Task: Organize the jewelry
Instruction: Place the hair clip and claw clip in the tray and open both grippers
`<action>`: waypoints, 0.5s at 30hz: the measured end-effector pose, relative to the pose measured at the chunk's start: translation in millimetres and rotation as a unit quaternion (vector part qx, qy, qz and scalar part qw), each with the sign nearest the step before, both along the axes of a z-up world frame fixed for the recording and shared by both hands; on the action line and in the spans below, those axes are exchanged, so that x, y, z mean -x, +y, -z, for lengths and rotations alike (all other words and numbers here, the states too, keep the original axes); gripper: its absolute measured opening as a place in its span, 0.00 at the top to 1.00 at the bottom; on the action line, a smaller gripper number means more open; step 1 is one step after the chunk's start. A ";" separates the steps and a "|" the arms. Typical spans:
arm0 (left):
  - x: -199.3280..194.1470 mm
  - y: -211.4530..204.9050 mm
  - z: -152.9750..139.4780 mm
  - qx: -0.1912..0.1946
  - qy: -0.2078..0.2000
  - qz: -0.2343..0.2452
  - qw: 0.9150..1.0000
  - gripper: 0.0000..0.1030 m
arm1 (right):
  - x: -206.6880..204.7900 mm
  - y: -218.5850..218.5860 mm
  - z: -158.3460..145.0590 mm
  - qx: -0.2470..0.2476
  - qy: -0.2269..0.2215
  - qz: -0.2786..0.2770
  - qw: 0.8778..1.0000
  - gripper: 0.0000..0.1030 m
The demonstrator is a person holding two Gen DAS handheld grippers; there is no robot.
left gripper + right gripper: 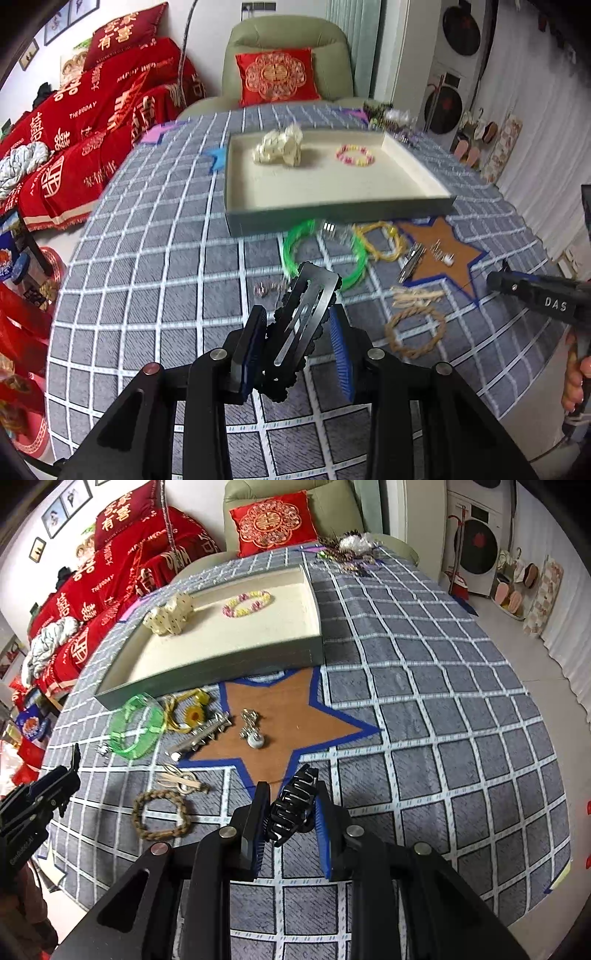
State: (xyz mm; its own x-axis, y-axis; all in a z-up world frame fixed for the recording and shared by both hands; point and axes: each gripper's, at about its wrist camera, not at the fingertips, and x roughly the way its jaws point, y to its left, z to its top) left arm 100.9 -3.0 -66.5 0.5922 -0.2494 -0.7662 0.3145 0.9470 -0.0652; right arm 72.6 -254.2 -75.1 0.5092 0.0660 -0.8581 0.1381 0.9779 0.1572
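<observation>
Black snap hair clip (304, 325), clamped between the left gripper (301, 332) pads above the checked cloth (147, 295); black claw clip (293, 805), clamped likewise in the right gripper (291, 819). Destination, by judgement: grey tray (332, 216) ahead, holding a cream bow (279, 147) and bead bracelet (355, 155). Lift each over the near wall; its floor lies largely open, and loose pieces crowd the tray's front.

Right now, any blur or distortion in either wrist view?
Left wrist view: motion blur smears the tray and green bangle; the black snap clip stays sharp. Right wrist view: crisp throughout, claw clip sharp. Both: fisheye bends the tablecloth grid, corners vignetted.
</observation>
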 end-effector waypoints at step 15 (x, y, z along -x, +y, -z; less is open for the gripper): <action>-25.5 -12.9 -53.1 0.027 -0.031 0.010 0.999 0.58 | -26.9 -0.9 -54.3 -0.026 -0.046 -0.030 0.998 0.76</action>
State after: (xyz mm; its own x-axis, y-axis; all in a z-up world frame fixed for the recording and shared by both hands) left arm 126.4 -15.9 -13.4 0.6332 -0.3004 -0.7133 0.3375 0.9365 -0.0948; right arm 99.4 -255.1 -20.8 0.5801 0.1431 -0.8019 0.0611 0.9740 0.2181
